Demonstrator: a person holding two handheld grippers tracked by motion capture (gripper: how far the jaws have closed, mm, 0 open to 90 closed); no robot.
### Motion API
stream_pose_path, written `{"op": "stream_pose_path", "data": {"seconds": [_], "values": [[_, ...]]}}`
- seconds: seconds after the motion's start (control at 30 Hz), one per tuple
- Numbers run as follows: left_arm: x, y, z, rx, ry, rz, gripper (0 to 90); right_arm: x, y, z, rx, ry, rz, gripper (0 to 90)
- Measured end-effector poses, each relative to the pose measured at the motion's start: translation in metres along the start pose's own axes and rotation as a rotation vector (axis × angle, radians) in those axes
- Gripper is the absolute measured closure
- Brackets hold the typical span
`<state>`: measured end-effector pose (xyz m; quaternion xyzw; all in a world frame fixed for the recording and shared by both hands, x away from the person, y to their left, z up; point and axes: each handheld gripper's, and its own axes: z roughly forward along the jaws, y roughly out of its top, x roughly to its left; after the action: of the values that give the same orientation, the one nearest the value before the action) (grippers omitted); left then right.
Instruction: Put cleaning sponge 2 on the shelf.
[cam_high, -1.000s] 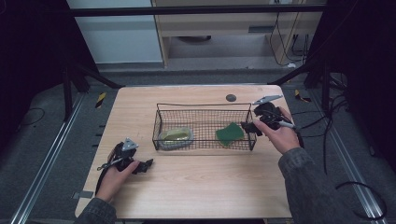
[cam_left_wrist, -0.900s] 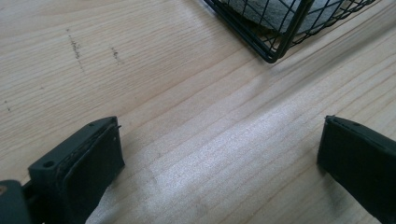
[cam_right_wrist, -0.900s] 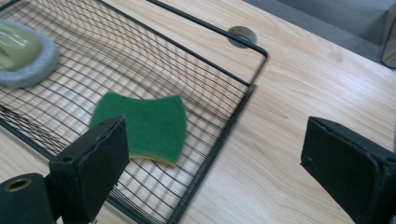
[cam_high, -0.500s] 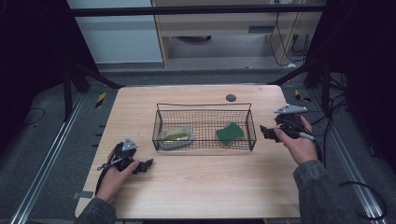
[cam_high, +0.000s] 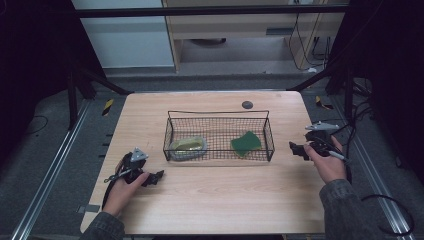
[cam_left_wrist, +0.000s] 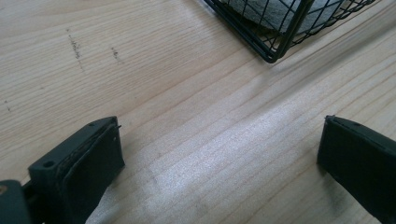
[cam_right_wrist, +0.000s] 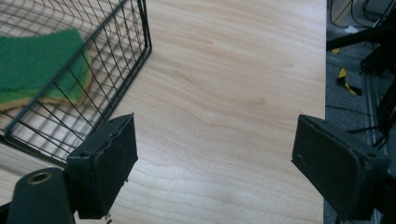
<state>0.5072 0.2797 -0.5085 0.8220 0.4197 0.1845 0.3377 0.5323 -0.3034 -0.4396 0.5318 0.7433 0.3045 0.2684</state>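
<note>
The right tongs (cam_high: 295, 148) are held by the person's right hand (cam_high: 327, 161) over the right edge of the counter (cam_high: 215, 200), jaws set wide apart with nothing between them, as the right gripper view confirms; the left tongs (cam_high: 159, 175) rest low near the counter's front left in the left hand (cam_high: 122, 186), jaws likewise spread and empty. Just beside the right tongs stands a black wire basket (cam_high: 270, 137), and inside its right half, propped at a tilt against the mesh, lies the green scouring sponge (cam_high: 246, 142), also seen through the basket wall (cam_right_wrist: 123, 70) as a green pad (cam_right_wrist: 39, 60) on a pale yellow backing. The sponge is judged light, soft and compressible, with a rough upper face unlikely to slip; it would best be taken across its thickness at a free edge or corner from above, since the mesh bars access from the side. In the left half of the basket lies a pale grey-green item (cam_high: 187, 145), perhaps a cloth or pouch, whose nature cannot be made out; a grey portion of it is seen behind the basket corner (cam_left_wrist: 280, 42) in the left gripper view. A small dark disc (cam_high: 247, 104) sits on the counter beyond the basket, well apart from both tongs, its identity unclear. The sponge's underside and far edge are hidden.
</note>
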Motion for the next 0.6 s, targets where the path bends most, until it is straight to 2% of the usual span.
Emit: {"op": "stream_pose_path", "data": {"seconds": [0.23, 0.47, 0.6], "values": [[0.000, 0.000, 0.000, 0.000, 0.000, 0.000, 0.0, -0.006, -0.013, 0.012, 0.040, 0.002, 0.026, 14.3], [0.000, 0.000, 0.000, -0.001, 0.001, 0.002, 0.0, -0.005, -0.021, 0.027, 0.085, 0.011, 0.056, 11.3], [0.000, 0.000, 0.000, 0.000, 0.000, 0.000, 0.0, -0.005, -0.022, 0.039, 0.085, 0.004, 0.103, 9.9]]}}
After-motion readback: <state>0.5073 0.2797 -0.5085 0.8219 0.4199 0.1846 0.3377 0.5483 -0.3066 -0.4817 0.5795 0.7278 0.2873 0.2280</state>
